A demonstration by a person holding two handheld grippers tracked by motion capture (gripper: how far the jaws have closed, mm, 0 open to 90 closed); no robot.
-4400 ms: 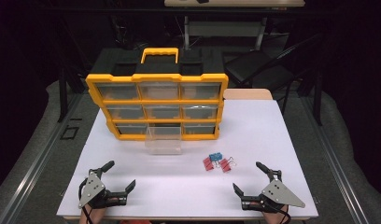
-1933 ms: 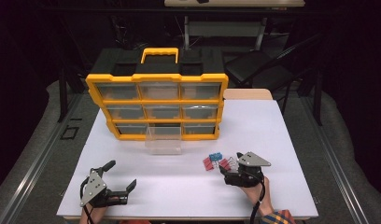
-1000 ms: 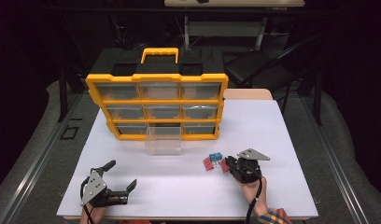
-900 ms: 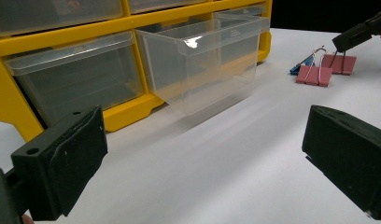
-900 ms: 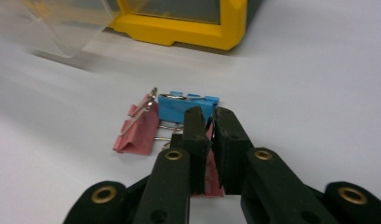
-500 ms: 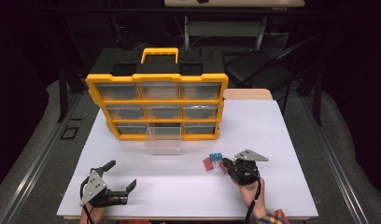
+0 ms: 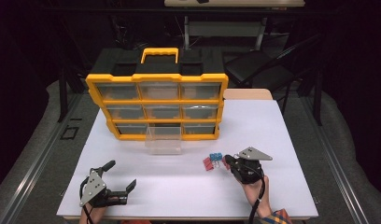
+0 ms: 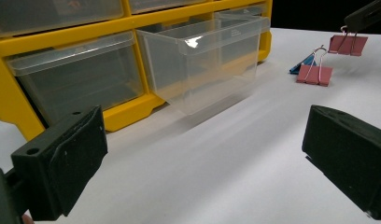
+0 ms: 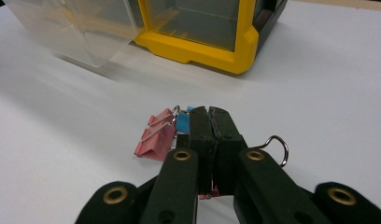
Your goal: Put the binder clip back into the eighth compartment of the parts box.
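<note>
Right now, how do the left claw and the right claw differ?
The left claw stands open and empty near the table's front edge; the right claw is shut on a pink binder clip, lifted off the table. The left sits far from the clips, the right beside the pink-and-blue clip pile. Both have black jaws.

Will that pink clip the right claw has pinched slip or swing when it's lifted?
The pink binder clip probably hangs steady: the right claw is shut on it. Its wire loop may swivel. It looks light, unlikely to break.
</note>
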